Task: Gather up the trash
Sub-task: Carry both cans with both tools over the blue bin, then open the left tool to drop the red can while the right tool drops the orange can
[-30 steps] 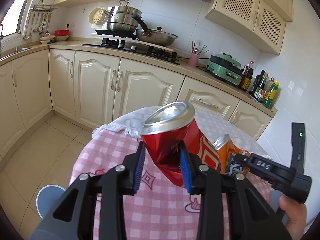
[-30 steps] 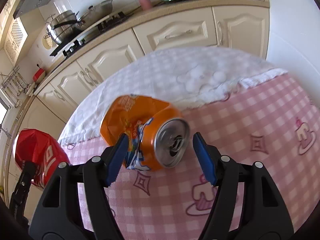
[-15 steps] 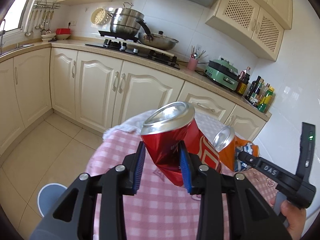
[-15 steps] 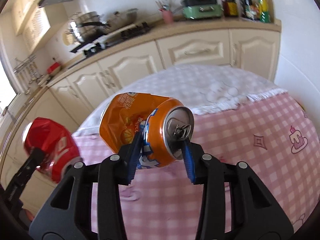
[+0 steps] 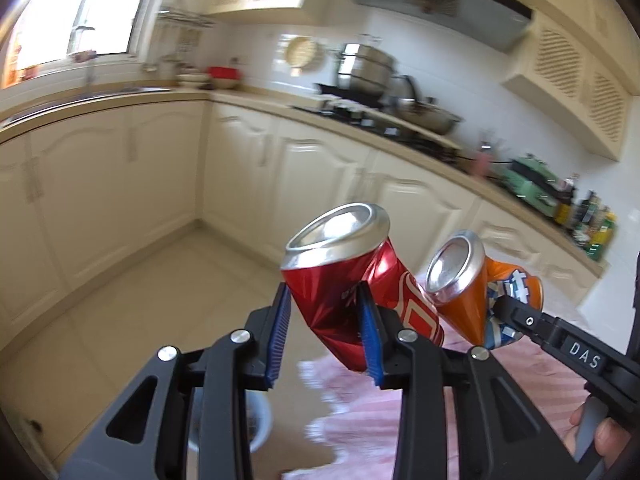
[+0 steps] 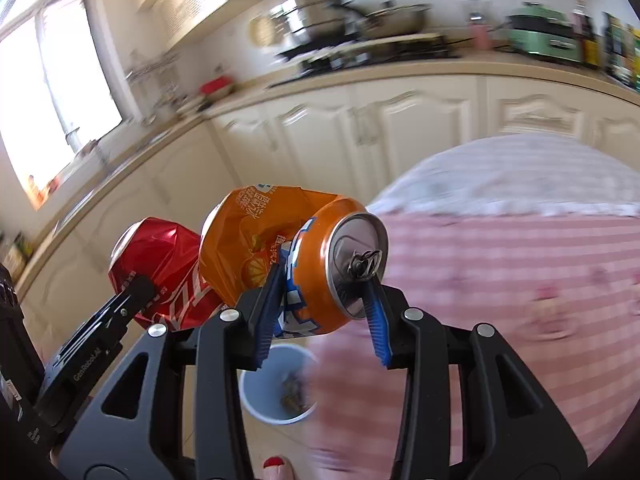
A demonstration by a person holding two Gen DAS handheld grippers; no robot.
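My left gripper [image 5: 324,336] is shut on a crushed red can [image 5: 344,276], held in the air over the floor past the table's edge. Just to its right in that view hangs a crushed orange can [image 5: 468,284], pinched by the other gripper's finger. In the right wrist view my right gripper [image 6: 320,316] is shut on that orange can [image 6: 296,256], its blue pads pressing the sides near the opened top. The red can [image 6: 160,264] shows to the left there, touching or nearly touching the orange one. A pale blue bin [image 6: 278,386] stands on the floor below the cans.
The round table with a pink checked cloth [image 6: 500,280] lies to the right. Cream kitchen cabinets [image 5: 140,184] and a counter with pots [image 5: 368,72] run along the far wall. Tiled floor [image 5: 132,304] spreads below. A toe with red polish [image 6: 276,465] shows near the bin.
Both grippers swung left off the table, carrying their cans out over the floor and bin. The right gripper closed onto the orange can and lifted it; the two cans now hang side by side.
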